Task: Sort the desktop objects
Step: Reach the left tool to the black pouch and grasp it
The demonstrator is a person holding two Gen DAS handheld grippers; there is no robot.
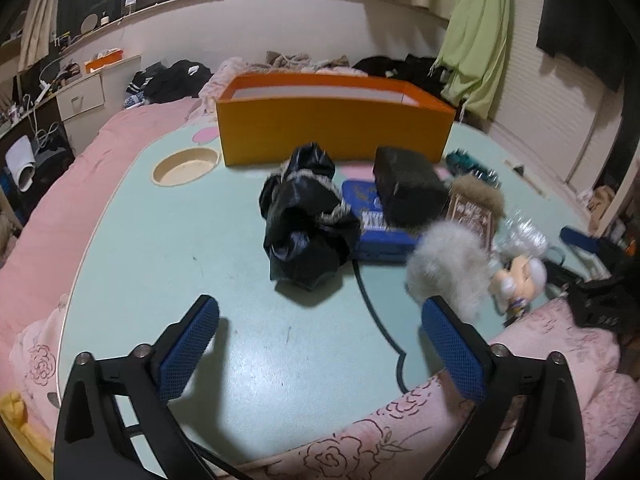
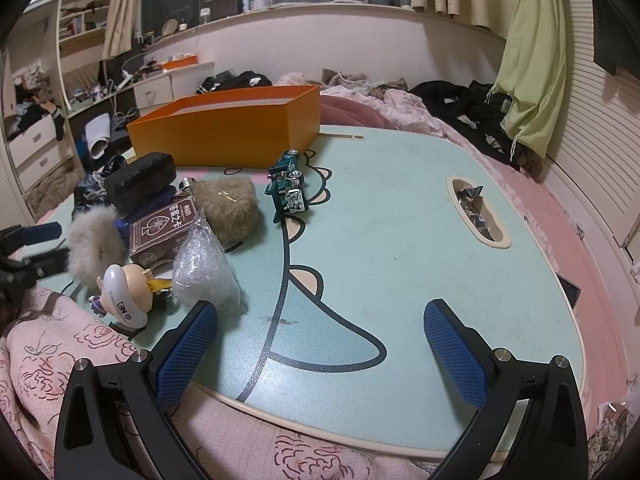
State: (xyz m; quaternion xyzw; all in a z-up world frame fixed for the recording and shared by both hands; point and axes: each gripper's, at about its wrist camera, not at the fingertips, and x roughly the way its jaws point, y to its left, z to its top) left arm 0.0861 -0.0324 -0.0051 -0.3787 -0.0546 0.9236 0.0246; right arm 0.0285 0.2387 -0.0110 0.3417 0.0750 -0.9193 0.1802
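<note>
Left gripper tilts down over the near edge of the bench, fingers spread wide with nothing between them, only bare green top. Right gripper is angled down the same way, its fingers also wide apart and empty, hanging over the bench's printed cartoon lines.

The bench is a pale green lap table sitting on a bed with a pink rose-print quilt. An orange box stands open at the far side. Around it, a bedroom: curtains, a green cloth hanging by the slatted wall, drawers and a cluttered shelf on the left.

The things to sort lie clustered mid-bench. The left view shows a crumpled black bag straight ahead, touching a blue tin with a black case on top. A white pompom sits just beyond the right finger, a figurine beside it.

The right view picks up what the left barely catches: a brown card box, a tan fuzzy pouch, a bubble-wrap bundle close to the left finger, and a green toy car standing apart near the box. It also shows a slot in the bench holding foil wrappers. The round cup hollow appears only in the left view.
</note>
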